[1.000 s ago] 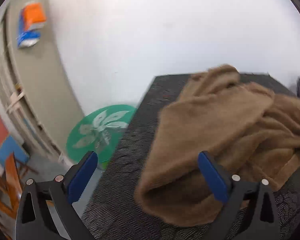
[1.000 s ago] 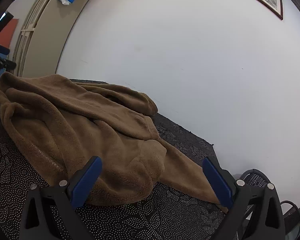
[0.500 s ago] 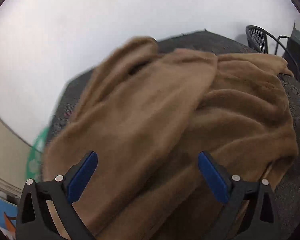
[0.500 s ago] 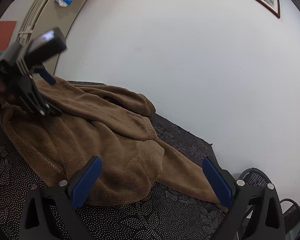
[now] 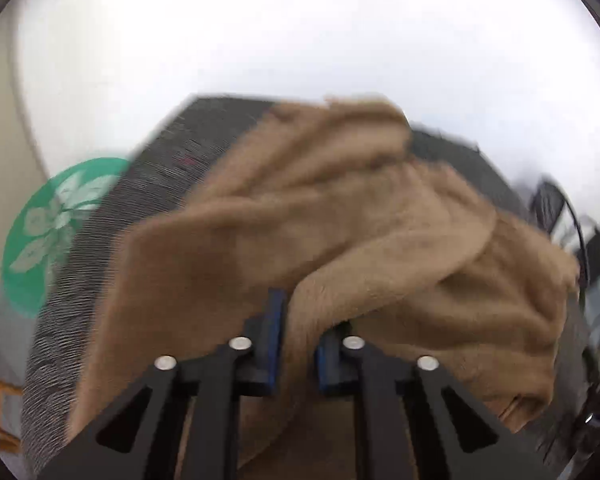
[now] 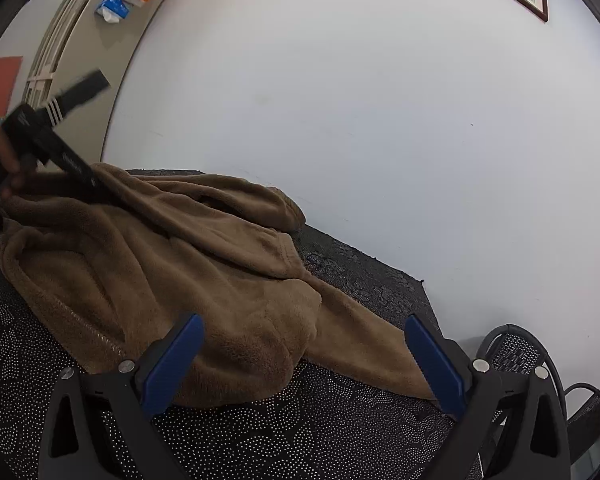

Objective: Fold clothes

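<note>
The left gripper (image 5: 298, 334) tilted downward, its jaws just closed, pinching a fold of the brown fleece garment (image 6: 172, 272) heaped on the dark dotted table (image 6: 340, 432). The right gripper (image 6: 304, 364) hovered spread at the garment's near edge.

A brown fleece garment (image 6: 204, 280) lies crumpled in soft folds on the dark, white-dotted tabletop (image 6: 300, 432), close to the white wall. One narrow part trails out flat to the right. At its far left edge a fold is pinched up off the surface.
</note>
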The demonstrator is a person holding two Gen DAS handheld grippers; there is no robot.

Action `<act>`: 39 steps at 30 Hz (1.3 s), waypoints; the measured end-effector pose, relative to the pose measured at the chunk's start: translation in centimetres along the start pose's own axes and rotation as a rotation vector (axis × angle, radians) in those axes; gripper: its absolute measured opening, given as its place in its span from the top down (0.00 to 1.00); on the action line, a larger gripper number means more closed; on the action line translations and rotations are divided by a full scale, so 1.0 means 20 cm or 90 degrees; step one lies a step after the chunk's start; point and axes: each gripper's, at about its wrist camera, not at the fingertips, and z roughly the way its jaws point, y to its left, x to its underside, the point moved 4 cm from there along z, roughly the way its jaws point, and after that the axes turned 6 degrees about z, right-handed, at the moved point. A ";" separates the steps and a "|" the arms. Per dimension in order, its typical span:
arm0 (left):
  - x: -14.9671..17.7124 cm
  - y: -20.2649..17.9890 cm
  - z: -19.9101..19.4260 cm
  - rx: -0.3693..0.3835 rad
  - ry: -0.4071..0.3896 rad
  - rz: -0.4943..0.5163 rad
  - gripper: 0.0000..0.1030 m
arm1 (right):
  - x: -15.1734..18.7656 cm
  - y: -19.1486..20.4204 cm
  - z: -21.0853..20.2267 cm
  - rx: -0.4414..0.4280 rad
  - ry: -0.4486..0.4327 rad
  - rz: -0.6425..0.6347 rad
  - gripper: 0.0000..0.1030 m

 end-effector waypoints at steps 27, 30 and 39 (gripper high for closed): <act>0.62 0.93 -0.64 -0.138 -0.090 -0.363 0.34 | -0.25 0.25 0.05 -0.503 0.124 0.250 0.12; 0.64 0.89 -0.67 -0.135 -0.102 -0.333 0.28 | -0.26 0.46 0.10 -0.555 0.167 0.215 0.50; 0.67 0.71 -0.68 -0.079 -0.107 -0.200 0.24 | -0.16 0.89 0.27 -0.644 0.316 0.190 0.52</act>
